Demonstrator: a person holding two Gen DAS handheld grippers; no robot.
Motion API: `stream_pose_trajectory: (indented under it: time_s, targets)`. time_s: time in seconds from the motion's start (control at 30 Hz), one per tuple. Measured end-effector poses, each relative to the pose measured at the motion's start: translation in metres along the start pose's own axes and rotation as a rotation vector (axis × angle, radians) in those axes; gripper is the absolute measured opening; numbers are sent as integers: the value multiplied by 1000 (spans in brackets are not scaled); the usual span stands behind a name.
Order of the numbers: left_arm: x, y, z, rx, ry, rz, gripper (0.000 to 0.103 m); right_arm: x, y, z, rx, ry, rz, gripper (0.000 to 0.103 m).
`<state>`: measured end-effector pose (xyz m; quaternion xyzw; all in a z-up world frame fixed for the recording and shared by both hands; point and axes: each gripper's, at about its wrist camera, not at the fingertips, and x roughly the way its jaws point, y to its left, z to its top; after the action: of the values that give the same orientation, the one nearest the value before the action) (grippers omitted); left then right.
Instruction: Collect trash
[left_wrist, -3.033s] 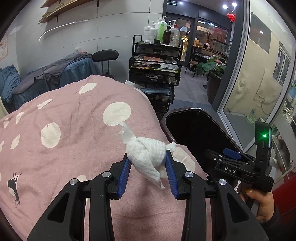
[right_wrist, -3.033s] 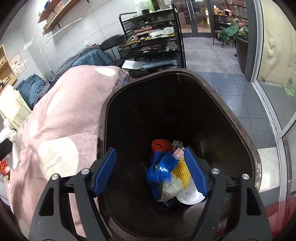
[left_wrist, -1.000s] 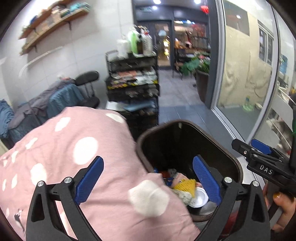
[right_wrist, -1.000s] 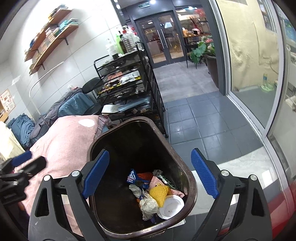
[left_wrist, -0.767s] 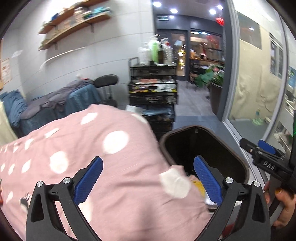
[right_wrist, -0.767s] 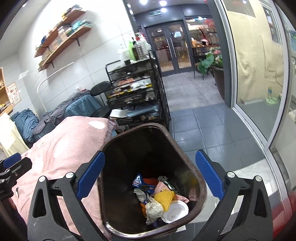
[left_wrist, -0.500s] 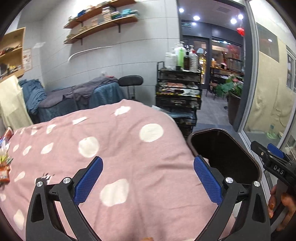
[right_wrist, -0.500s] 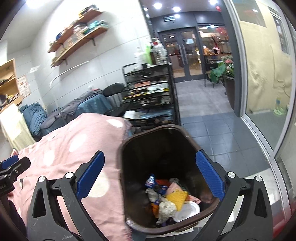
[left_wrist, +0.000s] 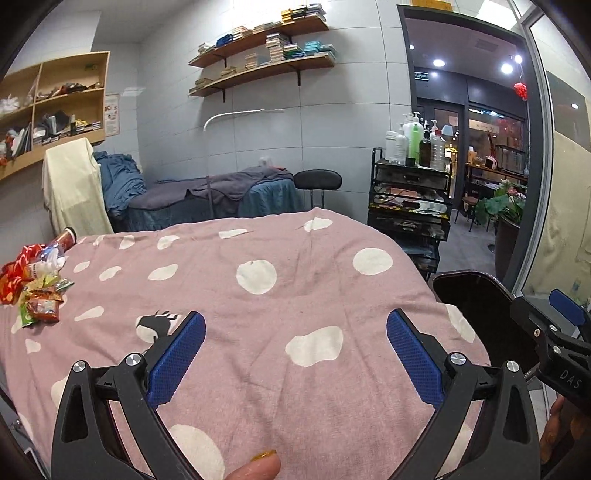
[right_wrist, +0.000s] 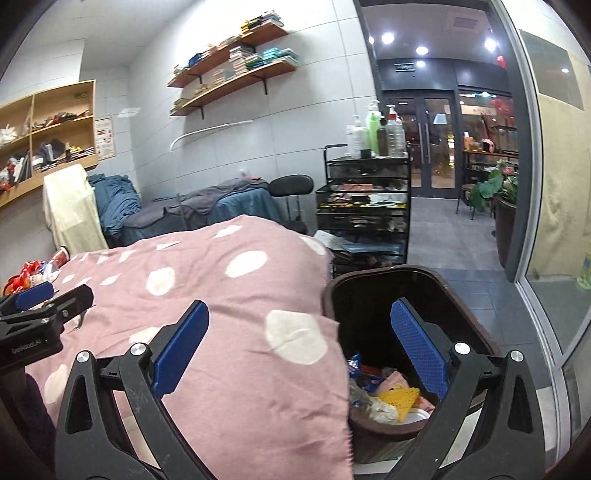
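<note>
My left gripper (left_wrist: 295, 332) stands open over the pink dotted blanket (left_wrist: 288, 295), nothing between its blue pads. A heap of colourful snack wrappers (left_wrist: 33, 284) with a clear bottle and a red-capped can lies at the blanket's far left, also seen small in the right wrist view as the wrappers (right_wrist: 33, 269). My right gripper (right_wrist: 299, 328) is open and empty, straddling the blanket's edge and the dark brown bin (right_wrist: 373, 295). The bin holds trash (right_wrist: 388, 395): a yellow net, a white lid, crumpled wrappers. In the left wrist view the bin (left_wrist: 476, 306) sits at right.
A black trolley (right_wrist: 365, 206) with bottles stands behind the bin. A second bed (left_wrist: 207, 199) with blue and grey covers and a black stool (left_wrist: 317, 181) are by the back wall. A glass wall (right_wrist: 546, 184) runs along the right. A fingertip (left_wrist: 258, 469) shows at the bottom edge.
Both views swung left, away from the bin and over the blanket. The white tissue held three seconds ago is gone from the left gripper. The wrapper heap came into view.
</note>
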<state>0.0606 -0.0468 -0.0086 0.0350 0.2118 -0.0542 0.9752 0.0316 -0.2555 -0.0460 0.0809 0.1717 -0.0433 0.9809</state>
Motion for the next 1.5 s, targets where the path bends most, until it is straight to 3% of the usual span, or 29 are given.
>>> stream_pose_trajectory:
  time_s: [0.4, 1.5]
  targets:
    - [-27, 26, -8, -94, -65, 41, 98, -16, 37, -8, -23, -23, 56, 97]
    - [-28, 27, -13, -95, -84, 12, 98, -17, 29, -3, 0, -25, 48, 97]
